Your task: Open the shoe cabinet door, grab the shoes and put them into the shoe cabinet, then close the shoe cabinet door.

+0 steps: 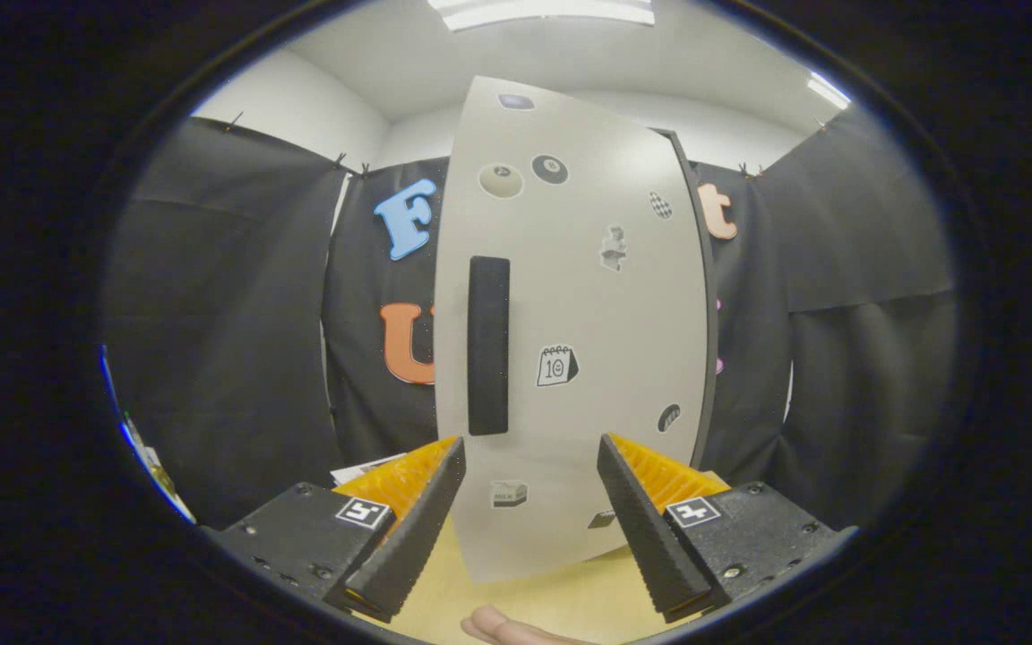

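Observation:
The shoe cabinet (pixel 700 296) stands just ahead of my fingers, its pale grey door (pixel 579 313) facing me and covered with small stickers. A tall black handle (pixel 488 345) runs down the door's left side, a little above and beyond my left fingertip. The door looks closed or nearly so, with a dark edge showing along its right side. My gripper (pixel 529 461) is open, fingers wide apart, the door's lower part between them and nothing held. The inside of the cabinet is hidden.
The cabinet stands on a light wooden tabletop (pixel 561 600). A person's fingertip (pixel 503 627) shows at the near edge below the fingers. Some white paper (pixel 364 468) lies behind the left finger. Black cloth walls close in on both sides.

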The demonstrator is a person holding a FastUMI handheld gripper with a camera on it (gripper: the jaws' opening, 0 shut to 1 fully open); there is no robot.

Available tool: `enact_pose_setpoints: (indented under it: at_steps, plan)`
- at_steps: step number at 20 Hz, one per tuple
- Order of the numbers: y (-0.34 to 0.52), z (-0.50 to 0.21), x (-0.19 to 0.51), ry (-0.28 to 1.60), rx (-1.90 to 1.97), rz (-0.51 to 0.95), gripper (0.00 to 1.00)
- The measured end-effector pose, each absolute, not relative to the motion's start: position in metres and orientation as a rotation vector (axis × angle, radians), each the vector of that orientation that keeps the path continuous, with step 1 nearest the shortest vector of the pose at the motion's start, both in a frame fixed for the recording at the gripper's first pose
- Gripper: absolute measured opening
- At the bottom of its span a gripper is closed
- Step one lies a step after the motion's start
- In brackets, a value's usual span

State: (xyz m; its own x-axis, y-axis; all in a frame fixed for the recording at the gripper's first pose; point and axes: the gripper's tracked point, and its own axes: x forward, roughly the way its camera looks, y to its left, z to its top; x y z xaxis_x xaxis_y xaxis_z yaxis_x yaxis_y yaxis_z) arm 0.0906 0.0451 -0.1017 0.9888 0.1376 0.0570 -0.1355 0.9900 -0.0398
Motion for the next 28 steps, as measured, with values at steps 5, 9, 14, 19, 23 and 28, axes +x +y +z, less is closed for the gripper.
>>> enact_pose_setpoints:
  at_steps: [5, 9, 14, 19, 23, 28]
  plan:
    - [0.040, -0.102, 0.064, -0.095, -0.024, 0.124, 0.97]
    - [0.023, -0.106, 0.032, -0.088, -0.044, 0.105, 0.98]
    - [-0.009, -0.114, -0.011, -0.096, -0.015, 0.049, 0.97]
    - [-0.028, -0.112, -0.034, -0.124, 0.007, -0.012, 0.97]
    - [-0.023, -0.114, -0.037, -0.111, 0.002, 0.017, 0.97]
    - [-0.023, -0.121, -0.032, -0.068, 0.016, 0.036, 0.98]
